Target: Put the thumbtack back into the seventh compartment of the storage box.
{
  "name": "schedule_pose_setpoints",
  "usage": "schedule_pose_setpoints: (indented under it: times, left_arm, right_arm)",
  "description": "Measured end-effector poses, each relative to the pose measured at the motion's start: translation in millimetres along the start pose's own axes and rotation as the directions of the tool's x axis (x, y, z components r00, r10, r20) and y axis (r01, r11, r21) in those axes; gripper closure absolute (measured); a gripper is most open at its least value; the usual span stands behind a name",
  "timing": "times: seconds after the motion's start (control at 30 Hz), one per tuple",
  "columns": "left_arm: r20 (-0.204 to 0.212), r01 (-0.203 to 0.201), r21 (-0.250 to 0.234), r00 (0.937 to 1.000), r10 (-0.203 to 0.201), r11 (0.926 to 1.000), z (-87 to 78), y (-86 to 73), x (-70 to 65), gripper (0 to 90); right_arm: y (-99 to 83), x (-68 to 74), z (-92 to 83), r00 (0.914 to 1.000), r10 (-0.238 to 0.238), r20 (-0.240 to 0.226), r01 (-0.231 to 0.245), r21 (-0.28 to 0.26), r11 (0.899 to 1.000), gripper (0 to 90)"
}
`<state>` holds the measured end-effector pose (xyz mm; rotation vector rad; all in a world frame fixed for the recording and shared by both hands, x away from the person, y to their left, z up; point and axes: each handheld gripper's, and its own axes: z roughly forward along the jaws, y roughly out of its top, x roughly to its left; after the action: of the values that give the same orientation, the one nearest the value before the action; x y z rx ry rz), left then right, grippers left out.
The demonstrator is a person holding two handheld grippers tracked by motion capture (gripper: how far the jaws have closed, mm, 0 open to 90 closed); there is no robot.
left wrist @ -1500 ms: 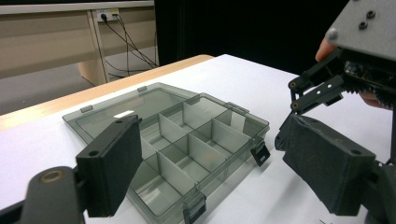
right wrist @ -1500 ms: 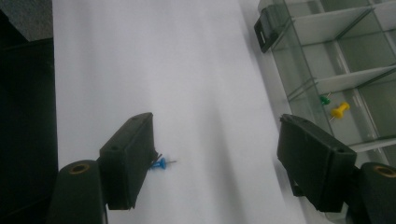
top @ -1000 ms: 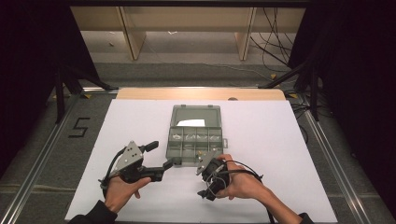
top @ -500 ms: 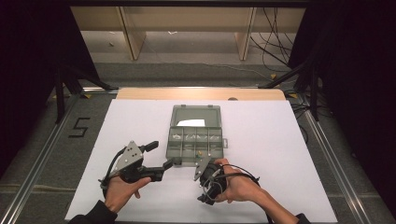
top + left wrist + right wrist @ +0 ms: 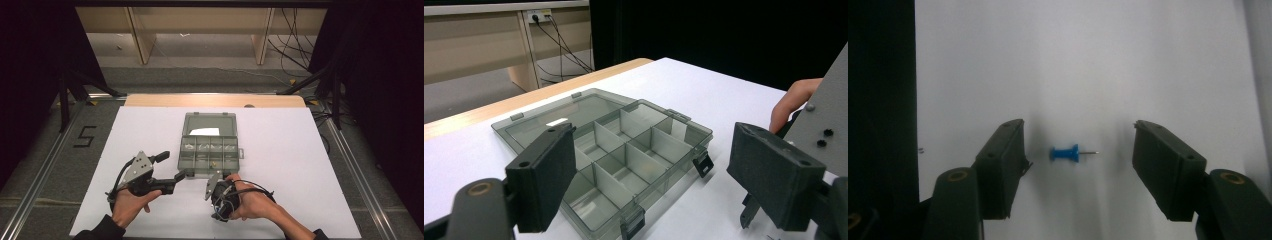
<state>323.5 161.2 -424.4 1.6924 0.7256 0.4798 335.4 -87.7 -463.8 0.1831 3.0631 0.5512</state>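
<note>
A small blue push pin (image 5: 1066, 153) lies on its side on the white table sheet (image 5: 1088, 60), its point toward the right of the right gripper view. My right gripper (image 5: 1079, 145) points straight down over it. Its jaws have just been closing and stand apart on either side of the pin without touching it. From above, the right gripper (image 5: 221, 200) sits under the person's right hand, just in front of an open, clear grey compartment box (image 5: 209, 145). My left gripper (image 5: 171, 166) is open and empty at the box's (image 5: 624, 155) near left corner.
The box lid (image 5: 208, 125) lies flat behind its compartments, with a white label on it. The white sheet (image 5: 300, 165) has free room to the right and left of the box. A wooden strip (image 5: 215, 100) edges the far side. The right hand's finger (image 5: 796, 97) is close beside my left jaws.
The right hand and its gripper have shifted slightly toward the table's near edge. The left gripper and the box have stayed where they were.
</note>
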Motion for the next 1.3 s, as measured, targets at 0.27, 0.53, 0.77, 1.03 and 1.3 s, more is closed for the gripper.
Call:
schedule_pose_setpoints:
  times: [0.27,0.53,0.77,1.03,1.3]
  left_arm:
    - [0.000,0.003,0.001,1.0000,-0.003,1.0000,0.3,-0.1,-0.3,18.3]
    - [0.000,0.006,0.000,1.0000,-0.006,1.0000,0.4,-0.2,-0.3,18.3]
    - [-0.001,0.006,0.003,1.0000,-0.006,1.0000,0.5,-0.3,0.2,18.3]
    - [0.000,0.004,0.001,1.0000,-0.004,1.0000,0.4,-0.2,0.2,18.3]
    - [-0.001,0.005,0.005,1.0000,-0.005,1.0000,0.5,-0.4,0.0,18.3]
  right_arm:
    - [-0.1,0.2,-0.1,1.0000,-0.009,-0.002,0.009,0.008,1.000,50.7]
    - [0.5,0.6,-1.0,0.9998,-0.018,-0.010,0.018,0.013,1.000,60.9]
    - [3.2,1.3,-1.0,0.9996,-0.020,-0.022,0.021,0.035,0.999,66.7]
    - [4.6,1.3,-1.3,0.9994,-0.022,-0.026,0.023,0.043,0.999,68.9]
    - [3.3,-5.3,-14.4,1.0000,0.007,0.000,-0.007,-0.005,1.000,68.9]
